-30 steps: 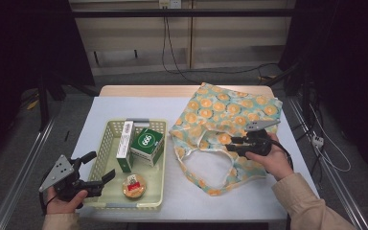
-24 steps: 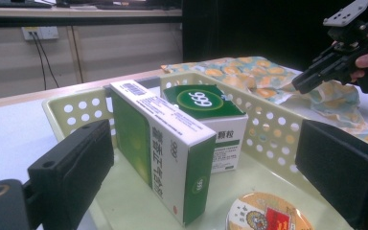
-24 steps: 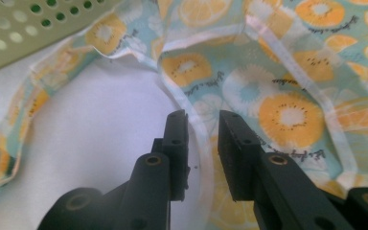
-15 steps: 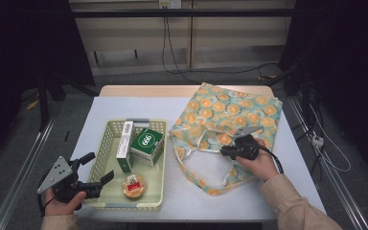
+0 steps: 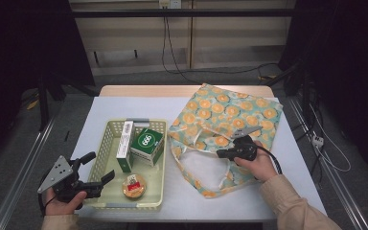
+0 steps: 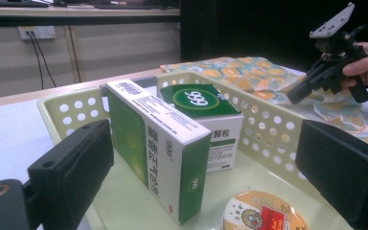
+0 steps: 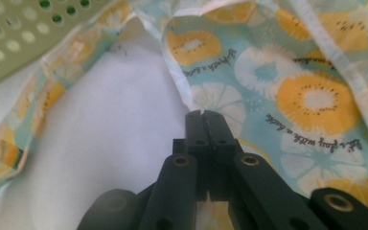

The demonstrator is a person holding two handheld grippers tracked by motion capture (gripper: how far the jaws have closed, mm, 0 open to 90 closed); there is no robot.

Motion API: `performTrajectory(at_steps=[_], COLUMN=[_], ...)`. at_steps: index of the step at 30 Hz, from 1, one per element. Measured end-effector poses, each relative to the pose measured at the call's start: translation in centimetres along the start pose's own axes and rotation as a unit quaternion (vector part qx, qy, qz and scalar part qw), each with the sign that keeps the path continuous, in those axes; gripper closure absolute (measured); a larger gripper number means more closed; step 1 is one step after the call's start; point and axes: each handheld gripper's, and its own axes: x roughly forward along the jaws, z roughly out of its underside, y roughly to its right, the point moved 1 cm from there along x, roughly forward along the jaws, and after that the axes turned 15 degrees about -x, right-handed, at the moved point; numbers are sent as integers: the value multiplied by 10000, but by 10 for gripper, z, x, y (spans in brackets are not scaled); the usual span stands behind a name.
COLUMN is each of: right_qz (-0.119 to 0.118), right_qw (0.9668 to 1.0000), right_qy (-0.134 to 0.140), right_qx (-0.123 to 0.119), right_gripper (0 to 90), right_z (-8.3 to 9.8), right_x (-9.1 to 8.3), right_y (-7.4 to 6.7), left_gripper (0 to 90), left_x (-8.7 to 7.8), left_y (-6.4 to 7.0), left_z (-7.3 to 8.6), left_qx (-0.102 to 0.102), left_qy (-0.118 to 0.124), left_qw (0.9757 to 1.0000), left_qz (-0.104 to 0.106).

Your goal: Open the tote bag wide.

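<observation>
A cloth bag (image 5: 230, 115) printed with orange slices lies flat on the right of the table, its mouth open toward the person. My right gripper (image 5: 219, 154) sits at the upper rim of that mouth. Its jaws have just been closing and now stand shut (image 7: 202, 115), with the bag's hem (image 7: 177, 72) running into their tips. My left gripper (image 5: 101, 165) stands open at the near left corner of a pale green basket (image 5: 100, 143). Its wide-apart jaws (image 6: 206, 167) hold nothing and face a slim green-and-white box (image 6: 158, 153).
The basket also holds a green box marked 999 (image 5: 147, 143) and a round sealed cup (image 5: 133, 186) near its front. A white sheet (image 5: 124, 108) covers the table. Metal rails run along both sides, and cables lie on the floor behind.
The right hand has moved left and a little down to the bag's mouth, and its jaws have shut there. The left hand has stayed put.
</observation>
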Motion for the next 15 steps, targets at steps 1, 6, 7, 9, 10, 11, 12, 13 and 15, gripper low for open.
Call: performTrajectory(at_steps=[1, 6, 7, 9, 10, 11, 12, 13, 15], right_qz=[11, 2, 31, 48, 39, 68, 61, 67, 70], right_qw=[10000, 9999, 9999, 9999, 9999, 9998, 9998, 9998, 9996], right_qy=[59, 111, 111, 119, 124, 125, 139, 165, 220], right_qx=[40, 111, 103, 87, 105, 111, 118, 128, 142], right_gripper=[898, 889, 898, 900, 900, 900, 900, 900, 900], right_z=[-1, -1, -1, -1, -2, -2, -2, -3, -4], right_x=[-2, -5, -5, -5, -6, -6, -6, -7, -8], right_y=[1, 2, 2, 3, 3, 4, 4, 5, 6], left_gripper=[56, 57, 56, 56, 57, 56, 56, 56, 56], left_x=[0, 0, 1, 1, 1, 1, 1, 1, 1], left_y=[0, -1, -1, 0, 0, -1, -1, -1, -1], left_z=[0, 0, 0, 0, -1, -1, -1, -1, -1], left_qx=[0, -9, -3, 1, 3, 0, -8, -30, -32], left_qy=[3, -14, -12, 12, 15, 22, 28, 30, 32], left_qw=[10000, 10000, 10000, 10000, 10000, 10000, 10000, 10000, 10000], left_qz=[-2, -24, -26, -9, -8, 8, 12, 4, 2])
